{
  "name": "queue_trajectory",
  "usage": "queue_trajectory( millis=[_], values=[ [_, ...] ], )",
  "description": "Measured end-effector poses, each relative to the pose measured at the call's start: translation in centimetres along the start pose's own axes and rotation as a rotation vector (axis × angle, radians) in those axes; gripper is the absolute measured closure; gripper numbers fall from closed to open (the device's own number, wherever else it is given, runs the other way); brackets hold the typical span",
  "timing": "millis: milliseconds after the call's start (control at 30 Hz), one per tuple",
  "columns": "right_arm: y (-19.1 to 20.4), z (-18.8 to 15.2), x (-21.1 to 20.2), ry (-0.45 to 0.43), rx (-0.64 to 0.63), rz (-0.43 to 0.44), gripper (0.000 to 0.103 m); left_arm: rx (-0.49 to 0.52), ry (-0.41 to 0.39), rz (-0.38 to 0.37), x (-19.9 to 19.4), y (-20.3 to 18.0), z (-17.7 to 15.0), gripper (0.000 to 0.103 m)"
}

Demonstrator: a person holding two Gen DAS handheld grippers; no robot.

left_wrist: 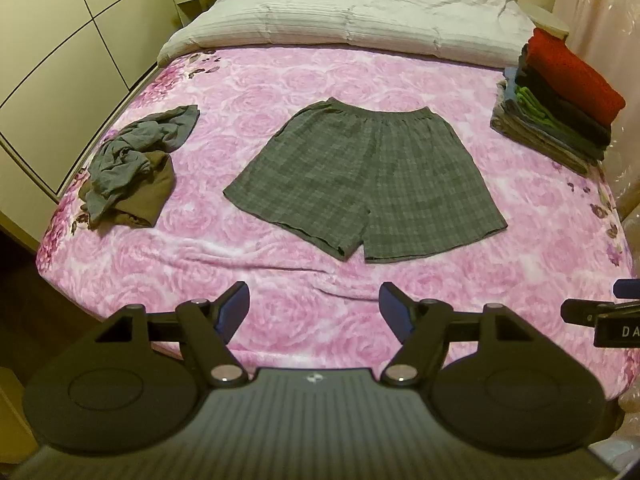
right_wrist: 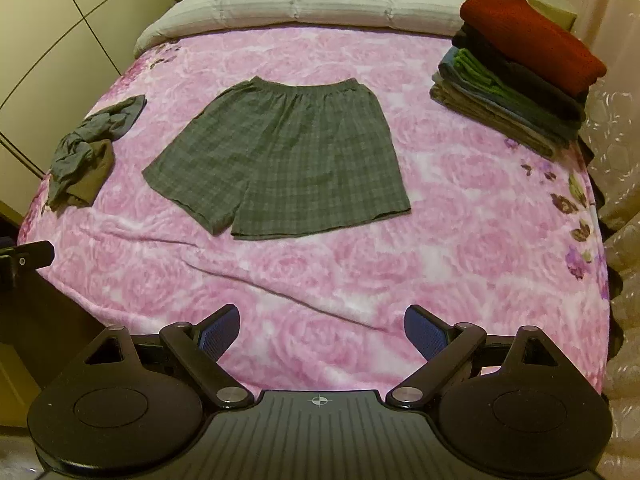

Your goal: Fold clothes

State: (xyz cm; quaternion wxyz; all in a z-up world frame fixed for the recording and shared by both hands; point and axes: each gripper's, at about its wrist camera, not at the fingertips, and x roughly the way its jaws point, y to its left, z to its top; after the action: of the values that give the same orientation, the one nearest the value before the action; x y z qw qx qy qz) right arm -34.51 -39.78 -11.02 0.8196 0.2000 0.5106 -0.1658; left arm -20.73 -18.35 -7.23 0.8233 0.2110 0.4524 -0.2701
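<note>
A bedroom: a bed covered by a pink rose-patterned fleece blanket serves as the folding surface, with cream wardrobe doors along its left side. Nearest the viewer, the left gripper and the right gripper hang above the foot of the bed, both with jaws spread wide and nothing between their blue pads; neither touches the cloth. Held back like this, each takes in the whole garment before reaching. Beyond them, well apart from both tools, the grey plaid cotton shorts lie flat in the middle of the blanket, waistband toward the far end and leg hems toward the grippers, evidently smoothed out so that one leg can be laid over the other. On the left edge sits a crumpled heap of blue-grey and brown garments, presumably the pieces waiting their turn. On the right edge stands a neat stack of folded clothes topped by a red knit, likely the finished work, kept clear of the centre. Farthest off, a white quilted duvet lies bunched at the head.
</note>
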Motion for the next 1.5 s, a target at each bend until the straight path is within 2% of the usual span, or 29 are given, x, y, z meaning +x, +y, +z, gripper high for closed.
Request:
queue_trajectory(
  millis=[400,700,867,1033,1300,1500],
  values=[
    [2.9,2.3,1.7,0.018,-0.003,-0.023,0.011,0.016,0.015,-0.027,2.1,2.5,1.5,0.033],
    [7.3,5.6,4.1,0.015,0.026,-0.058,0.011,0.057,0.002,-0.074,5.2,7.0,5.6,0.032],
    [9.9,6.6,5.3,0.027,0.086,-0.080,0.011,0.110,0.007,-0.103,7.0,9.9,7.9,0.032],
    [12.3,8.0,6.6,0.044,0.151,-0.105,0.011,0.182,0.038,-0.146,9.0,12.3,9.7,0.031],
    [15.1,7.2,8.7,0.111,0.259,-0.168,0.011,0.273,0.109,-0.208,12.4,14.8,10.5,0.031],
    [14.6,6.8,10.0,0.151,0.300,-0.200,0.011,0.310,0.156,-0.234,14.6,14.9,10.5,0.031]
  ],
)
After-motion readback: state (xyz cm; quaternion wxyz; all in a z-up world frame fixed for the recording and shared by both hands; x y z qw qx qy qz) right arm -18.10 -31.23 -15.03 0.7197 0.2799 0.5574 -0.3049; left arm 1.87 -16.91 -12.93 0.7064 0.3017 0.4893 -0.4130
